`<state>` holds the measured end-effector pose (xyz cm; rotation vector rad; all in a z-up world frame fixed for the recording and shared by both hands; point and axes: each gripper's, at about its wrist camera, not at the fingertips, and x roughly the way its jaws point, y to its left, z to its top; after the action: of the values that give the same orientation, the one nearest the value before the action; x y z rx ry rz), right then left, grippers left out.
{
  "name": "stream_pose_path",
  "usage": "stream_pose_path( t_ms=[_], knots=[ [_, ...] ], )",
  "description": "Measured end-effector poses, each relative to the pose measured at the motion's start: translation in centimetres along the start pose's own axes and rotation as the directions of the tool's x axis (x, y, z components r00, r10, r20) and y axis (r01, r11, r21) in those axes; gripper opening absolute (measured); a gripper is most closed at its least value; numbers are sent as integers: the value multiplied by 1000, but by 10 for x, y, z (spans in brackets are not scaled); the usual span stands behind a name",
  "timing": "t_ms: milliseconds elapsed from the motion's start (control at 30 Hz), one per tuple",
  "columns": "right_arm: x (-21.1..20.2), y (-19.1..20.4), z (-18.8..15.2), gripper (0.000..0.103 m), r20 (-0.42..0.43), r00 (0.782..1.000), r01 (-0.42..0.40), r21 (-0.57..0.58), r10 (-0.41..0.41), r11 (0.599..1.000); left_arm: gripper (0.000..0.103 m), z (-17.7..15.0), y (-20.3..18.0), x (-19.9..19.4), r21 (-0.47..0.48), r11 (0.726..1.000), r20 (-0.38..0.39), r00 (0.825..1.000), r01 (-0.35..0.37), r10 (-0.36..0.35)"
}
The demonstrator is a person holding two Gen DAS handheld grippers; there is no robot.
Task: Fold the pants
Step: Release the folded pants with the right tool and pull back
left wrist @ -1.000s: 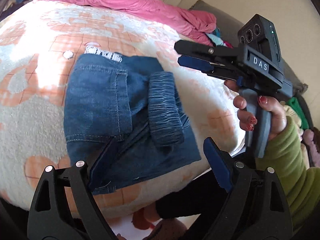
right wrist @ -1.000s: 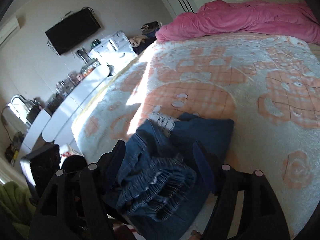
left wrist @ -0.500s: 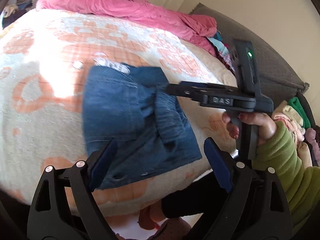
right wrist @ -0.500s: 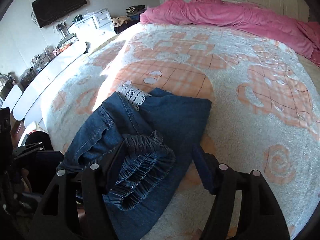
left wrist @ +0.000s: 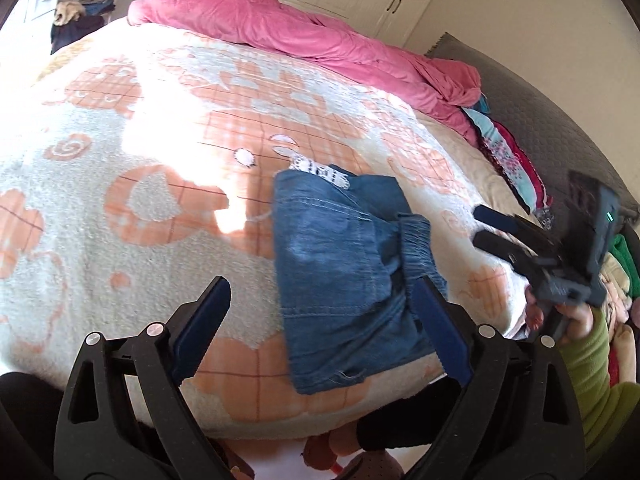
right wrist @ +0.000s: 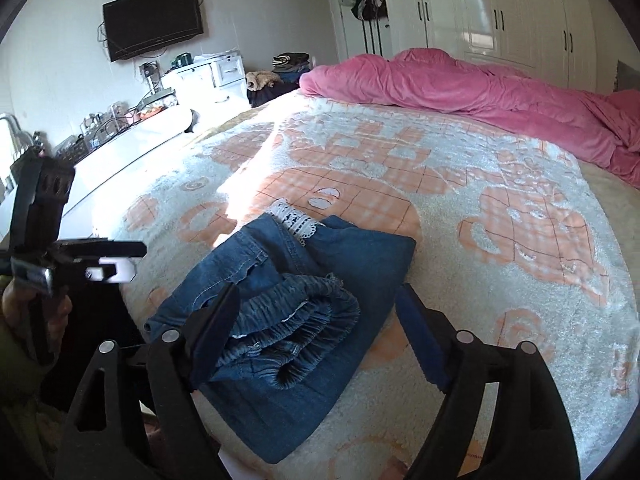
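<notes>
Our pants (right wrist: 304,312) lie folded near the bed (right wrist: 520,280) edge. Our left gripper (left wrist: 320,320) and right gripper (right wrist: 316,332) are both spread wide, holding nothing. If we bump the puffy waistband (right wrist: 296,332), the fold could pop open or slide off.

A wide bed (right wrist: 500,248) fills the room, covered by a white-and-peach patterned blanket (left wrist: 120,208) with a sunlit patch. A pink duvet (right wrist: 460,84) lies bunched along the bed's far edge. Beyond the bed stand white wardrobes (right wrist: 500,12). Left of the bed, a dark television (right wrist: 152,22) hangs above a cluttered white dresser (right wrist: 208,76).
</notes>
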<state>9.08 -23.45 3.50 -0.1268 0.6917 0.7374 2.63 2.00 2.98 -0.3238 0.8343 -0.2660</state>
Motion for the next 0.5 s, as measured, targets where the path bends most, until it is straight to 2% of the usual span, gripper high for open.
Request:
stream_pose_path(
  t_ms=[200,267,300,400,500],
  knots=[
    [-10,49,-15,81,12,998,-62,-181,66,982,85,14,8,5,-1,1000,-18,1000,-20,20],
    [-11,67,-21,81,4,996,-87,-239,91,967,74,19,9,11,0,1000,-44,999,-2,2],
    [-11,75,-23,81,3,995,-98,-268,102,958,64,21,9,15,1,1000,-58,998,12,-12],
    [-8,98,-29,80,-6,991,-131,-334,137,933,51,27,7,29,21,999,-110,993,37,-35],
    [-2,114,-35,73,-32,990,-142,-385,141,912,49,34,0,41,62,997,-145,989,47,-38]
  ],
)
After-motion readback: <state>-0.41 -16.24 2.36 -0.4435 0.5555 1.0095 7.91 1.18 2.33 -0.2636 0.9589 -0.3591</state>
